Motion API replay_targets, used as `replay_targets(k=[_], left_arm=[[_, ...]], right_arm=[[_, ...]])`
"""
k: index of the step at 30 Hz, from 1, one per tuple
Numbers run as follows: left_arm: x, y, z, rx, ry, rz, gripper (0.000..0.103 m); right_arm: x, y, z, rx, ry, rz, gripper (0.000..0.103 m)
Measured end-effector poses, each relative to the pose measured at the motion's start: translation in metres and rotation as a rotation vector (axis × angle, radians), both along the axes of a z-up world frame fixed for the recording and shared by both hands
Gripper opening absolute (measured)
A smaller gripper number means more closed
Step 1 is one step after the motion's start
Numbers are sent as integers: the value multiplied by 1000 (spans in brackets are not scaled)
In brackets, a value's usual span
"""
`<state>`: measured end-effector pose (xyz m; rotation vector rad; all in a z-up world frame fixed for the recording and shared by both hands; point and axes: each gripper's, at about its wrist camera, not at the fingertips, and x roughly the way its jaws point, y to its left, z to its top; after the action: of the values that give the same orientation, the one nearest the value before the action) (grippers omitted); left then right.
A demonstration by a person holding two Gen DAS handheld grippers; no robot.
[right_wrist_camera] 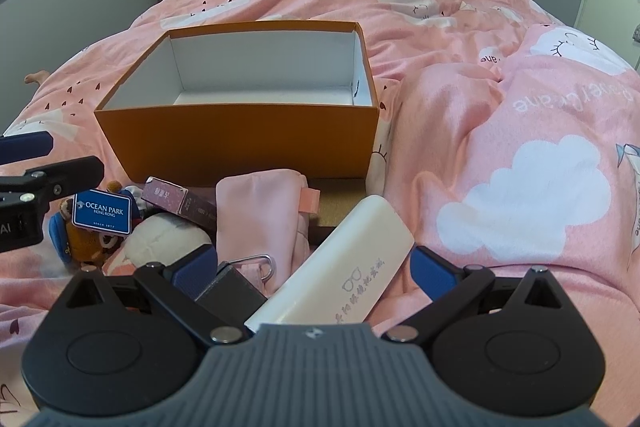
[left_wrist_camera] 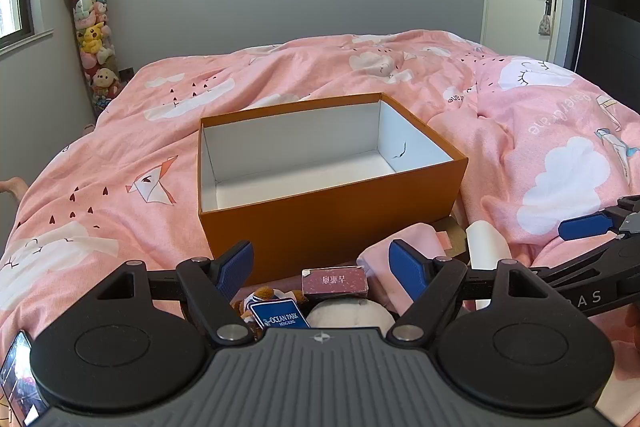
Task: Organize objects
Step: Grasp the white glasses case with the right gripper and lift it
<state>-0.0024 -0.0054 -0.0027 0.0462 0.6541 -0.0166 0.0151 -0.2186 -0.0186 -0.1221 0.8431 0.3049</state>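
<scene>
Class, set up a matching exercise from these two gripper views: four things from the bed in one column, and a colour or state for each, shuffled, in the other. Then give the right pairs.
Things
1. rectangular orange cardboard box
2. long white glasses case
3. Ocean Park tag
4. folded pink cloth pouch

Descriptions
A. blue with white lettering
B. open-topped, nothing inside
C. soft, with a small tab at its side
D. printed with a spectacles outline, between the open right gripper's fingers

Pairs: 1-B, 2-D, 3-A, 4-C
</scene>
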Motion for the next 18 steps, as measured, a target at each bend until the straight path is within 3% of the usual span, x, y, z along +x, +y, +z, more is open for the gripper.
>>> replay_targets(k=[11, 18], left_arm=[[1, -1, 0, -9, 4, -8, 90], [0, 0, 1, -56, -3, -38, 86]], right_arm=[[1, -1, -2, 3, 14, -2, 102], [4, -4, -5, 22, 36, -9, 102]])
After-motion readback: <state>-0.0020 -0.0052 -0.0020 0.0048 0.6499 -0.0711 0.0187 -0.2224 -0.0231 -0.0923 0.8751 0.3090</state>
